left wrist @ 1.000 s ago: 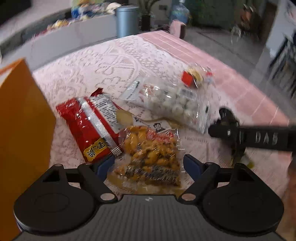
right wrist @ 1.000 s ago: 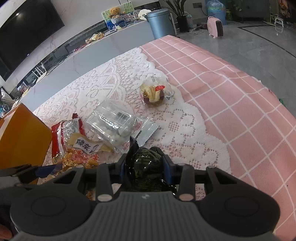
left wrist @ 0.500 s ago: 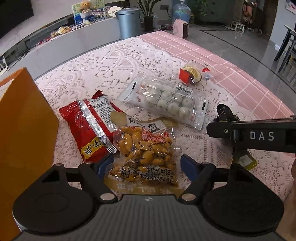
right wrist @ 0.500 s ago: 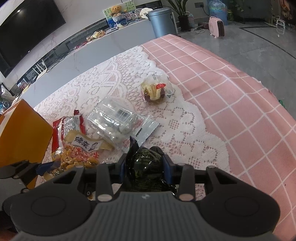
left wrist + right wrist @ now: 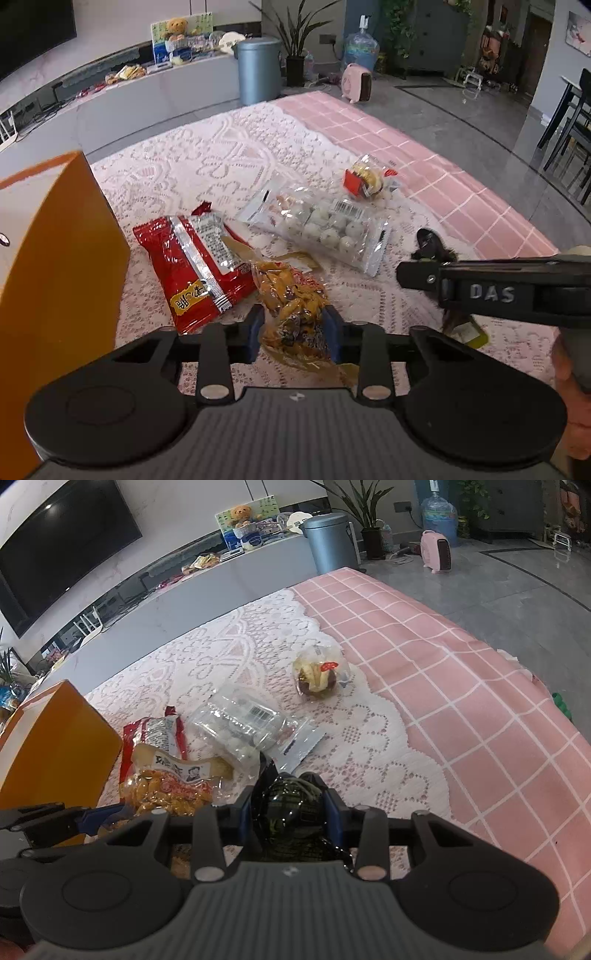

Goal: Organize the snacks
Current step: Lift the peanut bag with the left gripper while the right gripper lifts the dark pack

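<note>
left gripper [image 5: 293,332]: jaws have just been closing, and now pinch the near end of the yellow snack bag [image 5: 291,310], which is crumpled between the blue pads.
right gripper [image 5: 291,812]: pressed together on a dark snack packet [image 5: 290,812]; what is inside the packet i cannot make out.
orange box [image 5: 55,258]: stands open-topped just left of the snacks and looks like the place to put them, though its inside is hidden from both views.
red bag [image 5: 195,266]: lies flat on the lace cloth [image 5: 207,155], touching the yellow snack bag's far end.
grip: only the crinkled end of the wrapper is held, so lift slowly and watch for the film slipping.
lift: raise the bag clear of the red bag before swinging left, so it does not drag its neighbour along.
drop: carry it above the box rim, then let go.
others: clear bag of white balls [image 5: 321,225] and small wrapped cake [image 5: 365,181] wait farther out.
</note>
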`<state>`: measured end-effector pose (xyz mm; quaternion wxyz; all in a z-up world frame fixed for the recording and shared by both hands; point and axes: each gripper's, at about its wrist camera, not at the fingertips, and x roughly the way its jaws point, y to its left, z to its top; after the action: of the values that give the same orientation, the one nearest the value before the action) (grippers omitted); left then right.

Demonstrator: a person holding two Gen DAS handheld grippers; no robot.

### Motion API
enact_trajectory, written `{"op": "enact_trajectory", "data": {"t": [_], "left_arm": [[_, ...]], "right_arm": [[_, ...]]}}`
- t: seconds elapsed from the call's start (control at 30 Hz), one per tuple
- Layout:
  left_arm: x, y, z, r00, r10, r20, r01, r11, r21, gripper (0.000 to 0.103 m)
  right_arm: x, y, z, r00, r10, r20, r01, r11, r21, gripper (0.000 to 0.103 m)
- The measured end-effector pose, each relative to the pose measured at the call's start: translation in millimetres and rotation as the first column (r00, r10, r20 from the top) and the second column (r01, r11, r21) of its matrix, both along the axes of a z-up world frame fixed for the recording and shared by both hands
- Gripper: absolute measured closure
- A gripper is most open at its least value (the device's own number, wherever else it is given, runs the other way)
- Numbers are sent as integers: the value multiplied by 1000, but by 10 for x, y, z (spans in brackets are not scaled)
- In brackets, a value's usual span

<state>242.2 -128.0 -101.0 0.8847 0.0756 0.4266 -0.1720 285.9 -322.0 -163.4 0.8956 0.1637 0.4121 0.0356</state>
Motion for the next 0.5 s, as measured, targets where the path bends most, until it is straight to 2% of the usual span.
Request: {"op": "enact_trajectory", "data": {"t": [0.33,0.5], "left_arm": [[-162,-170,114,995,-101,25,101,995,1,69],[-198,-251,151,990,-135,37,135,991,7,69]], "right_arm": [[-40,-48,21,1000,-10,6,10,999,33,66],[-53,-122,14,1000,-19,-1,19,995,96,66]]}}
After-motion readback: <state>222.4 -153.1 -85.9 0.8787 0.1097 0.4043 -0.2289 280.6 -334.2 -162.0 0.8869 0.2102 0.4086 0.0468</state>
